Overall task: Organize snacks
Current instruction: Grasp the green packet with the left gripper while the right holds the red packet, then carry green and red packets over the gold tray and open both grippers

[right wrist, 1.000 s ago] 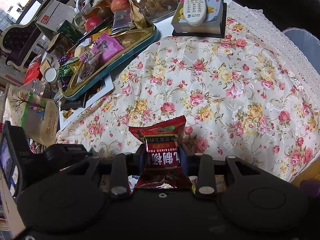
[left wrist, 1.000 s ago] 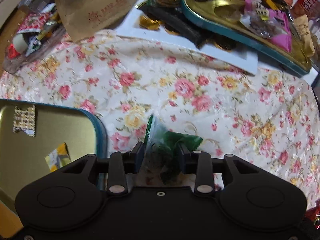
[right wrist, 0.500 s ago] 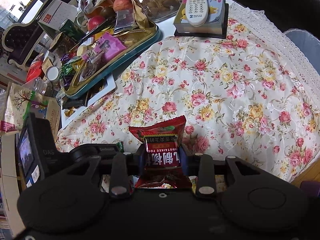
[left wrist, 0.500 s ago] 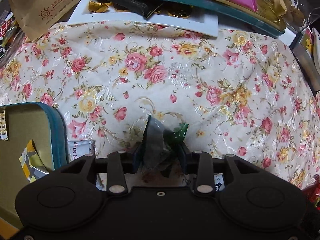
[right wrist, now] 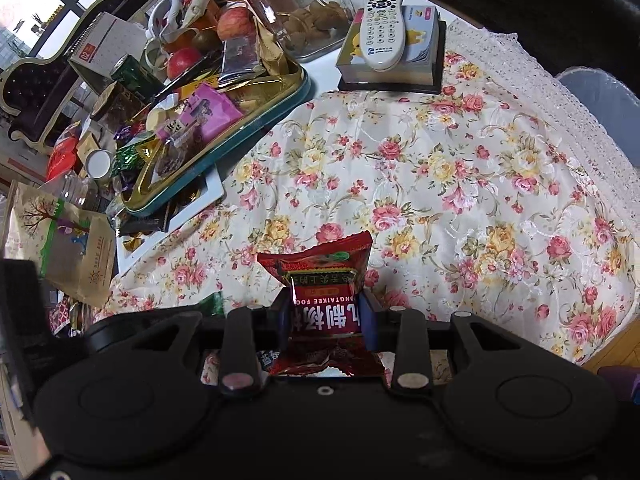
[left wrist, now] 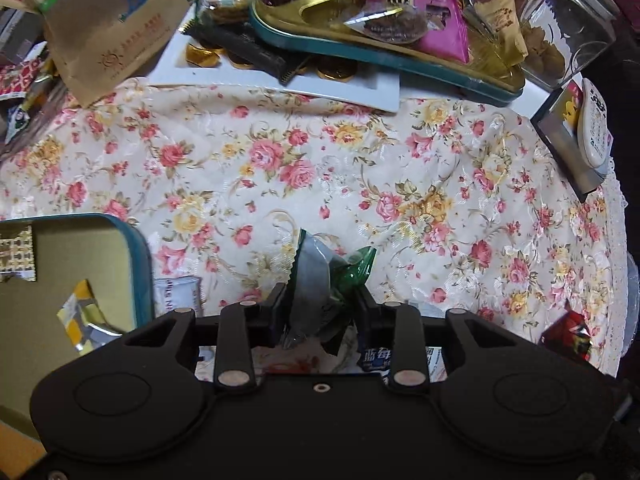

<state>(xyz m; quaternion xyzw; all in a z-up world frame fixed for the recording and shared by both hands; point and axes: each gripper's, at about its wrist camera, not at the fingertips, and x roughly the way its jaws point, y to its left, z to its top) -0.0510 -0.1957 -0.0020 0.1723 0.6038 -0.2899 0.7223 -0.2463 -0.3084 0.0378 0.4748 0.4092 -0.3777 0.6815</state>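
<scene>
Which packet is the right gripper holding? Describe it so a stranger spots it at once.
Start at the flowered tablecloth that covers most of the table, then come to its near edge, where the right gripper points down. The red snack packet stands pinched between its fingers. It is glossy red with bold white lettering, unlike the green wrapper in the left gripper.

The green packet (left wrist: pixel 326 276) is crumpled, silvery-grey on its broad face with a translucent green twisted end, and stands upright between the left jaws above the floral cloth (left wrist: pixel 360 184). The red packet (right wrist: pixel 326 280), glossy with white print, stands upright, pinched at its middle between the right jaws. The open teal tin (left wrist: pixel 142 264), at the cloth's near left edge, holds 2 pieces: a patterned sachet (left wrist: pixel 16 254) and a yellow-silver wrapper (left wrist: pixel 80 316).
</scene>
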